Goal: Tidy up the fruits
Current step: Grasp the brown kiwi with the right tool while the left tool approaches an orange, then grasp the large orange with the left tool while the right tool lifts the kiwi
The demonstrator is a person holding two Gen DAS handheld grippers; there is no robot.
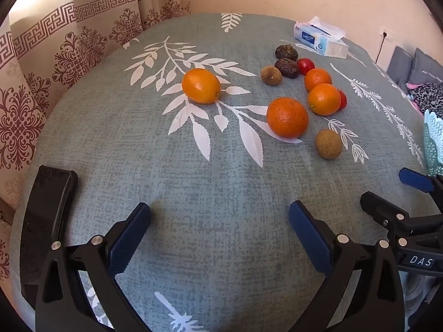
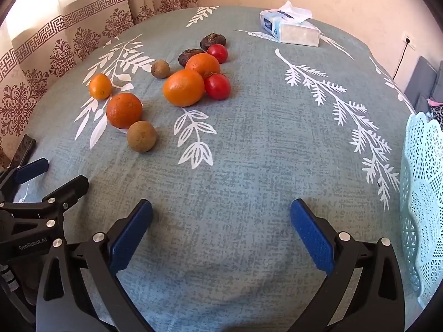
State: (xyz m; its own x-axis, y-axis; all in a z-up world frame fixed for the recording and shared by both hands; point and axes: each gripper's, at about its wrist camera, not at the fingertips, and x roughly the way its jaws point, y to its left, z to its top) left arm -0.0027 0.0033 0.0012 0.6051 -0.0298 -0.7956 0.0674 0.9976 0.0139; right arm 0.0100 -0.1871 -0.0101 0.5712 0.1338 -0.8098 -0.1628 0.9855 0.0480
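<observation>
Several fruits lie on a grey-green leaf-print tablecloth [image 1: 221, 182]. In the left wrist view a lone orange [image 1: 201, 85] sits mid-table, a bigger orange [image 1: 287, 117] to its right, a brown round fruit [image 1: 328, 144] in front of that, and a cluster of oranges [image 1: 323, 99], red fruits [image 1: 305, 65] and dark fruits [image 1: 286, 67] behind. The right wrist view shows the cluster [image 2: 183, 87] and the brown fruit [image 2: 141, 136] at upper left. My left gripper [image 1: 220, 227] is open and empty, short of the fruits. My right gripper [image 2: 221, 225] is open and empty.
A pale blue lattice basket [image 2: 420, 193] stands at the table's right edge, also in the left wrist view [image 1: 433, 144]. A tissue box [image 1: 321, 40] lies at the back. A black phone [image 1: 47, 210] lies at the left edge. Patterned curtains hang behind the table.
</observation>
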